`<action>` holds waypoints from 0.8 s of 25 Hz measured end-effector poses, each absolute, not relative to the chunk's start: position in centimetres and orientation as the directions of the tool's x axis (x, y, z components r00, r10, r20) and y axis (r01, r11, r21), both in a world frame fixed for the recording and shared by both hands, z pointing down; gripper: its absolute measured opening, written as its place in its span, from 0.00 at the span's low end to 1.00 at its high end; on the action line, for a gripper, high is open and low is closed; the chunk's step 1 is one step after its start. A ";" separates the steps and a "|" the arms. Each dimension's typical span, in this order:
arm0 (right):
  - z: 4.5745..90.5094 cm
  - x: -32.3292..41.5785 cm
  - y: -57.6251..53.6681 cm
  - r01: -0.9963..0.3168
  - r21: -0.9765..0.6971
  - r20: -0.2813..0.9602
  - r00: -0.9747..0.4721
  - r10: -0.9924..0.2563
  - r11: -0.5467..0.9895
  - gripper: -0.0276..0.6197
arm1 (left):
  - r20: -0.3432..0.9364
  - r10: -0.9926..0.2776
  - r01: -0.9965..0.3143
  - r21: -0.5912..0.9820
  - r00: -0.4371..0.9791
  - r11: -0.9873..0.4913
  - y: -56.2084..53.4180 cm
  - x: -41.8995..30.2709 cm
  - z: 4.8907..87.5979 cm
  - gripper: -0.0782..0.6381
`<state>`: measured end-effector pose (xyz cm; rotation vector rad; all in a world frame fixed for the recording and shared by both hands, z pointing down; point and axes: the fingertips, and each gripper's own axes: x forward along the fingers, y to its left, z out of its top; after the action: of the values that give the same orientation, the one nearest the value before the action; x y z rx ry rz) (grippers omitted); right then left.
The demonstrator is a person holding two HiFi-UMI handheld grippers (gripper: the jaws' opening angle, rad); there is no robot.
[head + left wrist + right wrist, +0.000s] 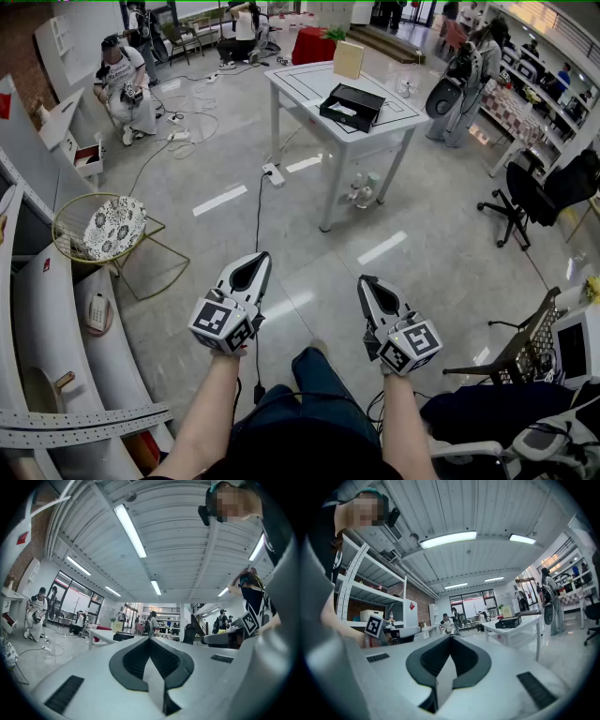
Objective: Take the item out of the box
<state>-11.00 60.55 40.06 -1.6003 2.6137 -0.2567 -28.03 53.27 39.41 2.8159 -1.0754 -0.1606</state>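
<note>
left hand-held gripper [251, 265] and right hand-held gripper [370, 284] are held low over the person's lap, jaws pinched together on both, nothing between them. their cubes carry black-and-white square markers. black box [352, 106] is well apart from both, up on the white desk [300, 80].

I see bright ceiling tube lights [132, 530], glare streaks on the floor [394, 246], and heavy fisheye vignetting in both gripper views.

- The box [339, 118] sits on the table [295, 84].
- Bottles [364, 190] stand beneath the table.
- The wire chair [66, 217] is at the left, with a cushion [114, 228] in it.
</note>
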 end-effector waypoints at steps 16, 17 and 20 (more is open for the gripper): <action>41.0 -7.2 49.4 -0.877 -0.177 0.035 -0.459 -0.888 0.446 0.05 | -0.048 -0.690 -0.675 0.173 0.722 -0.718 42.7 -24.8 40.5 0.13; 41.0 -6.8 48.4 -0.878 -0.174 0.036 -0.458 -0.888 0.446 0.05 | -0.049 -0.691 -0.675 0.172 0.721 -0.717 41.7 -24.4 40.5 0.13; 41.0 -5.4 45.5 -0.883 -0.166 0.040 -0.452 -0.891 0.440 0.05 | -0.056 -0.694 -0.677 0.177 0.718 -0.715 38.8 -23.3 40.4 0.13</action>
<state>-5.39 45.50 41.04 -1.6156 2.6202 -0.2513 -23.28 38.77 40.36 2.7771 -1.1145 -0.1779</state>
